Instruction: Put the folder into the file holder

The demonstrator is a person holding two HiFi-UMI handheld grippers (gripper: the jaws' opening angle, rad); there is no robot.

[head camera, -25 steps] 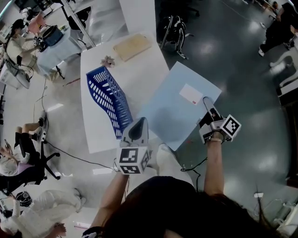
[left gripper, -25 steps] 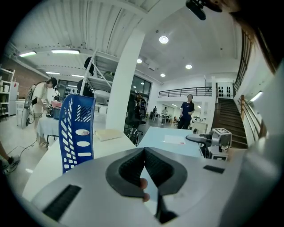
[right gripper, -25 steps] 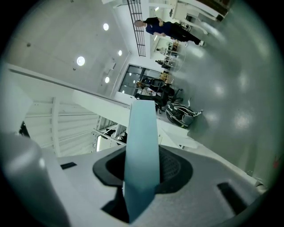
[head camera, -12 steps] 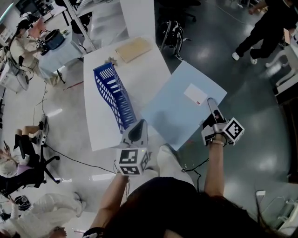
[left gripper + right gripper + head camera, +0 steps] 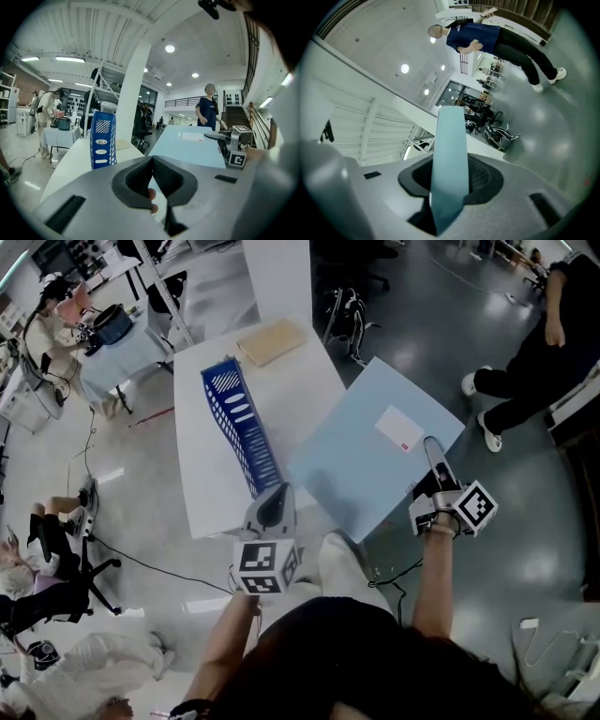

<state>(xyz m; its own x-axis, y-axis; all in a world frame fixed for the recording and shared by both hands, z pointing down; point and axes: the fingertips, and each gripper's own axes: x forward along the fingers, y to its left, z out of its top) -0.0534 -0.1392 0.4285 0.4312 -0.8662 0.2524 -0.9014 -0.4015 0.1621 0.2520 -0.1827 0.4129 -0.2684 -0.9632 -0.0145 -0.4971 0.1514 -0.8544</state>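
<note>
Currently the right claw (image 5: pixel 434 450) grips the blue folder (image 5: pixel 361 460) over the counter (image 5: pixel 300 390) right edge; the left claw (image 5: pixel 272 499), clenched empty, is near the file holder (image 5: pixel 242 423).

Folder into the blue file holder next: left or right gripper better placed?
Right. The right gripper clamps the folder by its edge, beside the file holder. The left gripper is shut and empty at the holder's near end.
</note>
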